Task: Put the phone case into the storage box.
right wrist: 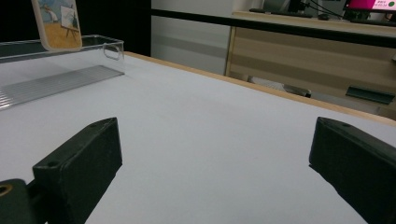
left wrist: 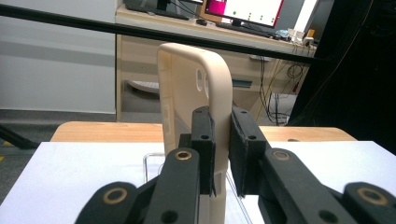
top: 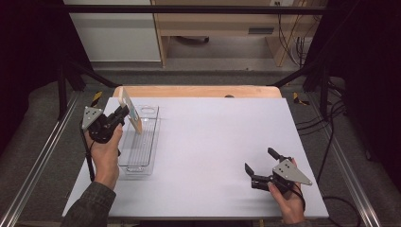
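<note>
1. White table top (top: pixel 213 156) with a wooden edge at the far side, dark frame rails around it, desks and cables behind. That's our work surface.
2. We see a cream phone case (top: pixel 131 110) held tilted over the far end of a clear plastic tray (top: pixel 140 156), its lower edge down inside the tray or just above its floor; we can't tell if it touches. In the right gripper view the case (right wrist: pixel 57 23) shows a printed picture on its back.
3. Left gripper (top: pixel 120 113) is clamped on the case, jaws pinching the side wall. In the left gripper view the case (left wrist: pixel 196 93) stands upright between the pads (left wrist: pixel 204 140), camera cutouts near the top. We judge a grip on the thin edge keeps the case rigid and lets it be lowered long-side-on into the narrow tray.
4. We read the tilt as matching the case to the tray's long axis, so it can lie flat on the ribbed floor (right wrist: pixel 56 84).
5. Tray sits at the left of the table, close to the left hand (top: pixel 106 156), so we take it as that hand's job.
6. Right gripper (top: pixel 262 165) rests near the front right corner, well apart from the tray, jaws spread wide with nothing between them. We judge it's parked out of the way.
</note>
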